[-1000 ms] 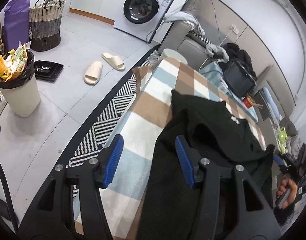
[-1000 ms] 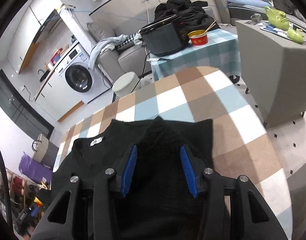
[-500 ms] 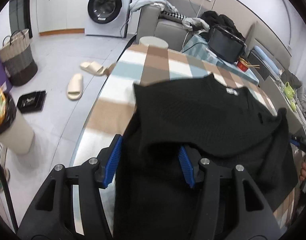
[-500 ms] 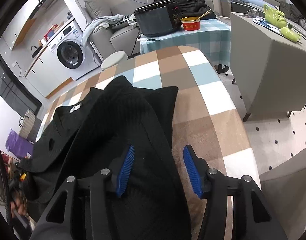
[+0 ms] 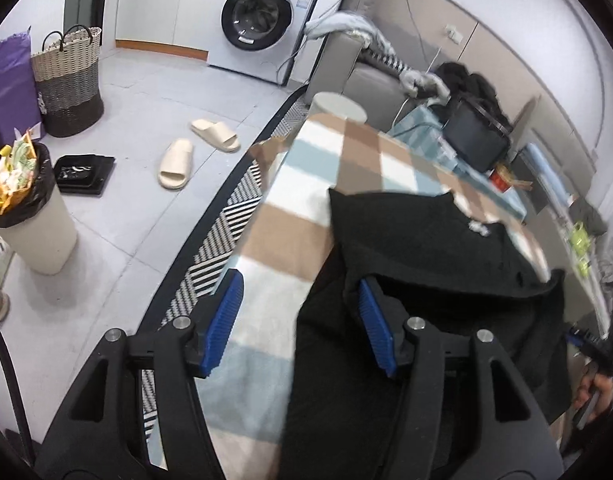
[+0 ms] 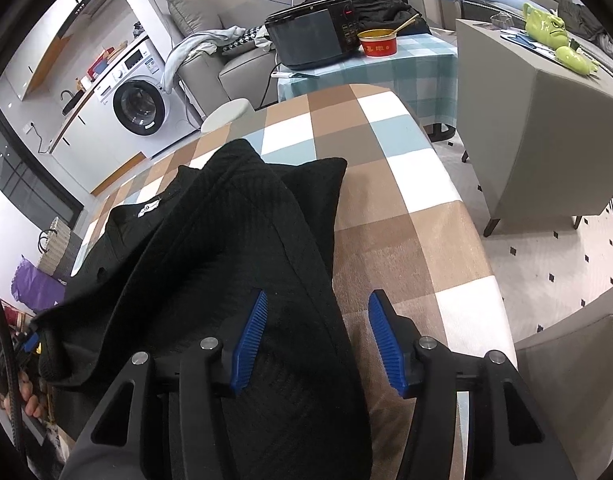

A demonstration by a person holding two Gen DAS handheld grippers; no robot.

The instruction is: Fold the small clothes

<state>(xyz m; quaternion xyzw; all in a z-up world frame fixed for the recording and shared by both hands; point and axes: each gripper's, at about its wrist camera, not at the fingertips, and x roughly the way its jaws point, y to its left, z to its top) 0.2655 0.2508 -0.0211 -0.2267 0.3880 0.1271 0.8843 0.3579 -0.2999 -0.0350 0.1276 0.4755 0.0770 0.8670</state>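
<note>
A black knit sweater [image 5: 426, 248] with a white neck label lies on the checked tablecloth [image 5: 346, 156], one side folded over its body. My left gripper [image 5: 300, 324] hangs over the sweater's left edge. Its jaws are opening, and the cloth's edge lies between them beside the right pad, not pinched. In the right wrist view the sweater [image 6: 226, 248] runs under my right gripper [image 6: 318, 342], which stands open over the sweater's right edge. Its left pad is above the knit, its right pad above bare tablecloth [image 6: 406, 240]. Each view catches the other gripper and a hand at its rim.
Left of the table are a striped rug [image 5: 222, 236], two slippers [image 5: 176, 164], a full bin [image 5: 26, 216], a woven basket [image 5: 68, 80] and a washing machine [image 5: 262, 20]. Beyond the table stand a black appliance [image 6: 314, 36], a red bowl [image 6: 380, 42] and a grey cabinet [image 6: 546, 132].
The left gripper has swung from over the sweater's middle out to its left edge. The right gripper has shifted to the right edge and stands wider. The sweater's side now lies folded over its body.
</note>
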